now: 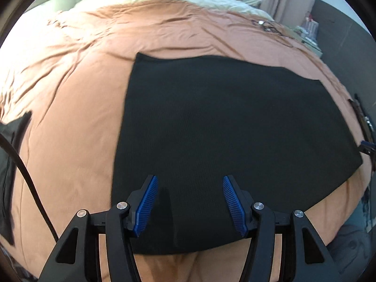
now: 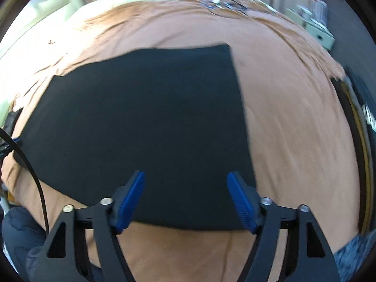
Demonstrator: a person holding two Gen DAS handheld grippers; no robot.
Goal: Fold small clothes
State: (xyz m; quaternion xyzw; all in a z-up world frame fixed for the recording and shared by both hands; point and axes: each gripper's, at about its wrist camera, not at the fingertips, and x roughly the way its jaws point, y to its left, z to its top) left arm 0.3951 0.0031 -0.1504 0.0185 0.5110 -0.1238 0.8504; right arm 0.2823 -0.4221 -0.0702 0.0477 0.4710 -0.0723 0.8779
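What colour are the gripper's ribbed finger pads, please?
Blue pads, clearest in the left wrist view.

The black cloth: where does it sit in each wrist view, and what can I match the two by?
Left wrist view: the black cloth fills the centre and right, flat on the orange bedspread.
Right wrist view: the black cloth fills the centre and left.
Shared landmark: the tangle of thin cables at the far edge of the bedspread.

The garment (image 1: 235, 136) lies flat on the bedspread (image 1: 70, 117), ahead of and beneath both grippers. The left gripper (image 1: 190, 202) hangs over its near left part, the right gripper (image 2: 185, 199) over its near right corner.
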